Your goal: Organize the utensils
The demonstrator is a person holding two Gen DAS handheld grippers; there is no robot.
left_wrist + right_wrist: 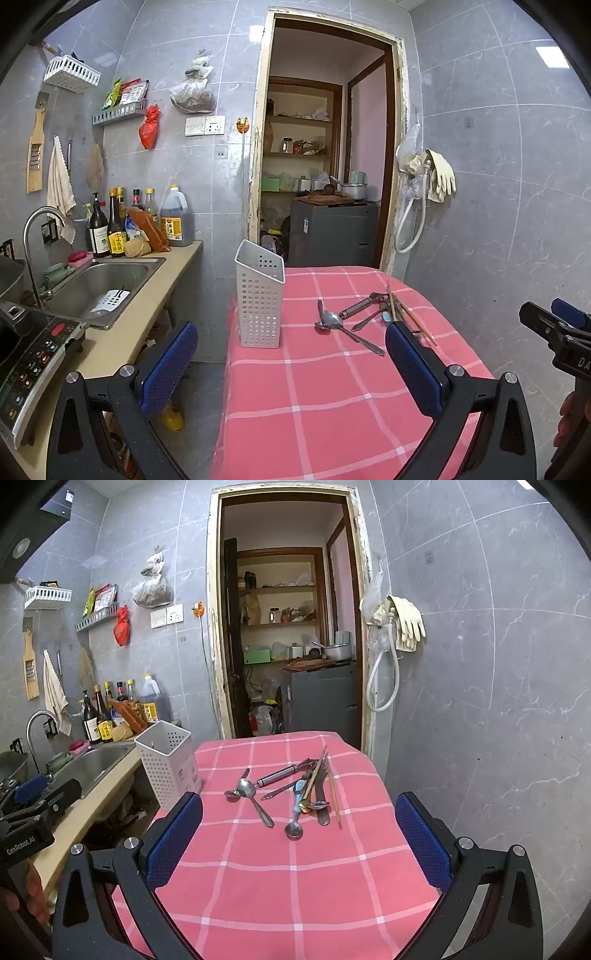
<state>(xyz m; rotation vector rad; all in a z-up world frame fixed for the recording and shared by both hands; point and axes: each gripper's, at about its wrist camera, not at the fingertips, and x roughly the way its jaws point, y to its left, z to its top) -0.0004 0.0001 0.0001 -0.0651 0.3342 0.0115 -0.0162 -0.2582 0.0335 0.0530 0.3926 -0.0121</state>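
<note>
Utensils heaped on a checked tablecloth [295, 886], both grippers held wide apart and empty.

The left gripper [291, 354] and right gripper [299, 830] hover short of the utensil pile [295, 790]; the white perforated holder [168, 760] stands upright at the table's left edge. Overlapping pieces obscure one another, and the left gripper's pad [413, 365] hides part of the pile.

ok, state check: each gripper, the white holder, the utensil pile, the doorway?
left gripper: open, holding nothing, above the table
right gripper: open, holding nothing, facing the pile
white holder: upright at the table's left edge; no utensils seen in it
utensil pile: loose and crossed on the pink cloth, none sorted yet
chopsticks: lying in the pile
doorway: open
</note>
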